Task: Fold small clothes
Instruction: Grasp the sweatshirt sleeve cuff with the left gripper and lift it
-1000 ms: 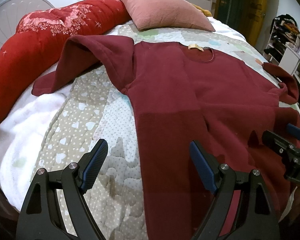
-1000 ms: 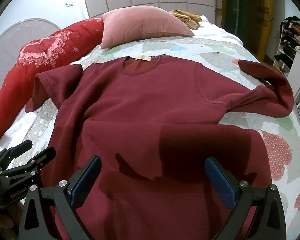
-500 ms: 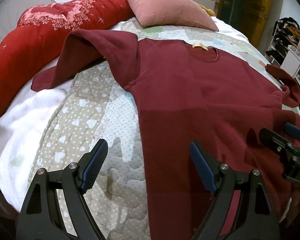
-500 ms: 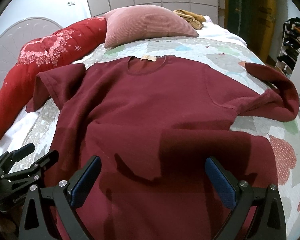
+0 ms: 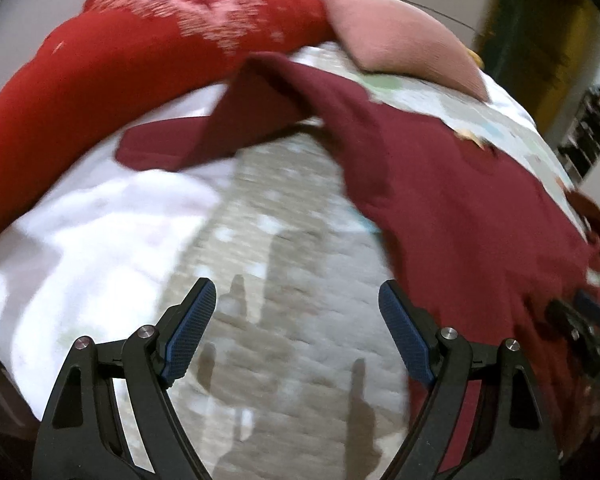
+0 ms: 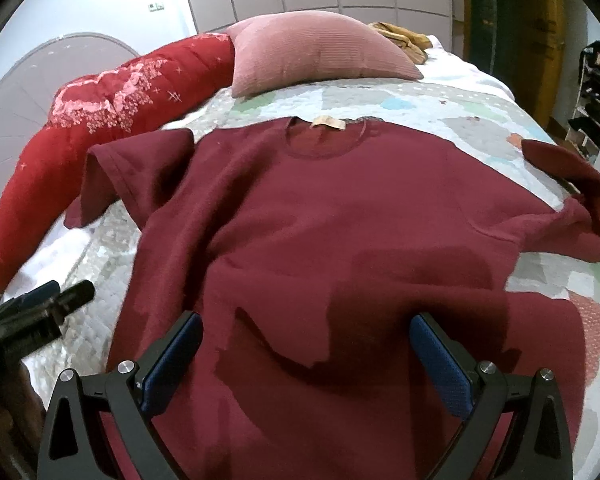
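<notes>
Lying face up on the bed [image 6: 480, 120]: one dark maroon sweatshirt [image 6: 332, 216], long-sleeved, round neck toward the pillows, tan label [image 6: 327, 123] inside the collar. Torso mostly flat, soft creases across the middle, hem nearest the cameras. One sleeve [image 6: 112, 172] doubled over at the red bolster side, the other sleeve [image 6: 580, 200] folded back on itself near the opposite bed edge. Fabric looks thick, fleecy, uniform in colour.

Count: 1 sweatshirt, 2 sleeves, 1 label, 1 pink cushion [image 6: 316, 52], 1 long red bolster [image 6: 100, 120] with pale floral print, 1 patchwork quilt [image 6: 440, 108] with pastel patches, 1 mustard-coloured item [image 6: 404, 38] behind the cushion, 2 claws.

Right claw [image 6: 306, 364]: fingers spread wide, blue pads clear of each other, nothing gripped, poised over the lower torso of the sweatshirt. Left claw [image 5: 296, 336]: likewise spread, empty, poised over bare quilt just beside the garment's side edge.

Right wrist view: sharp, whole garment visible, both sleeves, collar and label, shelving at far right, wardrobe doors behind; left claw seen at lower left edge. Left wrist view: motion-blurred, shows only the bolster-side sleeve [image 5: 204, 140] and part of the torso, plus the white sheet [image 5: 92, 232] under the quilt and the heart-print panel; right claw dimly visible at right edge.
</notes>
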A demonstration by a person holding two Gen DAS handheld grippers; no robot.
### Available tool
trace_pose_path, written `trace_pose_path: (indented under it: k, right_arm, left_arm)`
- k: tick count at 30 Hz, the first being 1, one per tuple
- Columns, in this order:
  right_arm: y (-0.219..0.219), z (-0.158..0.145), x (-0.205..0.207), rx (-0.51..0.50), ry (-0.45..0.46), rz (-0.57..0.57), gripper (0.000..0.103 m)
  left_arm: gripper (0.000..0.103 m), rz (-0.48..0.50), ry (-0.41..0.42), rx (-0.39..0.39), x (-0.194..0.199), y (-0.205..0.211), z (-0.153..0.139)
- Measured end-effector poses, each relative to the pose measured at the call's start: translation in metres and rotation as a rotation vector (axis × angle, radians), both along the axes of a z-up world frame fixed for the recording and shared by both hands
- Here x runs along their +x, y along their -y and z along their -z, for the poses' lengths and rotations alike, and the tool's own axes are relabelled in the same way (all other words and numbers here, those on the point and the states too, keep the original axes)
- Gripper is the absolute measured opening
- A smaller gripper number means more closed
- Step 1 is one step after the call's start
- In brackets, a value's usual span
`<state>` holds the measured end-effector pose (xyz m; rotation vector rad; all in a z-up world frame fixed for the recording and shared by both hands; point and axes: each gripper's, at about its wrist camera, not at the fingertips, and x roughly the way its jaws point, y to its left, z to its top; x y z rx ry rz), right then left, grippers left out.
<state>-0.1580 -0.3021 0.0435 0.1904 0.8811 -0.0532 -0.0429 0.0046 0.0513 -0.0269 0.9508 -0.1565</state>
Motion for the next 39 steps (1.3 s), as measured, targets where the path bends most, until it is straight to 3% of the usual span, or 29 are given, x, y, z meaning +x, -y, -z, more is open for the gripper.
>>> trace_pose_path:
  k: [13,21,28,29,30,31,33,39]
  right_arm:
    - [-0.010,0.007,0.018,0.002,-0.021,-0.032,0.103]
    - [-0.010,0.007,0.023,0.009,-0.024,-0.043,0.103]
    - [-0.011,0.009,0.028,-0.002,-0.032,-0.050,0.103]
    - [-0.011,0.009,0.029,-0.003,-0.033,-0.050,0.103]
    - [-0.011,0.009,0.030,-0.003,-0.034,-0.049,0.103]
    - [-0.011,0.009,0.030,-0.003,-0.034,-0.049,0.103]
    - [-0.010,0.009,0.031,0.000,-0.034,-0.048,0.103]
    - [-0.007,0.008,0.029,0.019,-0.029,-0.050,0.103]
  left_arm:
    - [0.084,-0.303,-0.055,-0.269,0.084,-0.119,0.007]
    - [0.082,-0.412,-0.093,-0.334,0.124,-0.138,0.028]
    - [0.080,-0.476,-0.102,-0.324,0.155,-0.137,0.042]
    - [0.073,-0.475,-0.090,-0.308,0.156,-0.133,0.042]
    - [0.057,-0.470,-0.070,-0.289,0.156,-0.131,0.040]
    - [0.013,-0.429,-0.057,-0.281,0.160,-0.127,0.038]
    - [0.011,-0.410,-0.098,-0.291,0.165,-0.126,0.041]
    - [0.009,-0.356,-0.081,-0.273,0.166,-0.127,0.031]
